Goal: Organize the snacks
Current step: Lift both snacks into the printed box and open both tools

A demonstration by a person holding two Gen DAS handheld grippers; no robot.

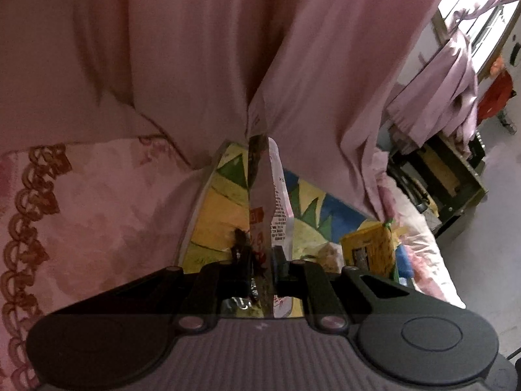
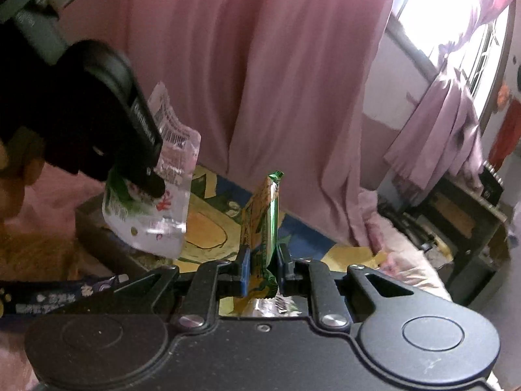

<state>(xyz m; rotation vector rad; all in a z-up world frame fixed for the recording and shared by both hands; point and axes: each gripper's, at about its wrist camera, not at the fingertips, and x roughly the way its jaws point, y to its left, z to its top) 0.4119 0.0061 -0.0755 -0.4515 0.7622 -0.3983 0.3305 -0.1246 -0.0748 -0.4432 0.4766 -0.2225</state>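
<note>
My left gripper is shut on a clear plastic snack pouch with red print, which stands up edge-on between the pads. In the right wrist view the same left gripper shows at the left, with the clear pouch hanging from it above a colourful box. My right gripper is shut on a yellow and green snack packet that stands upright between its blue pads. A yellow snack bag lies on the bed to the right.
Pink curtains hang close behind the colourful box. A pink patterned bedspread lies at the left. A dark metal shelf frame stands at the right by a bright window. A dark blue wrapper lies at the lower left.
</note>
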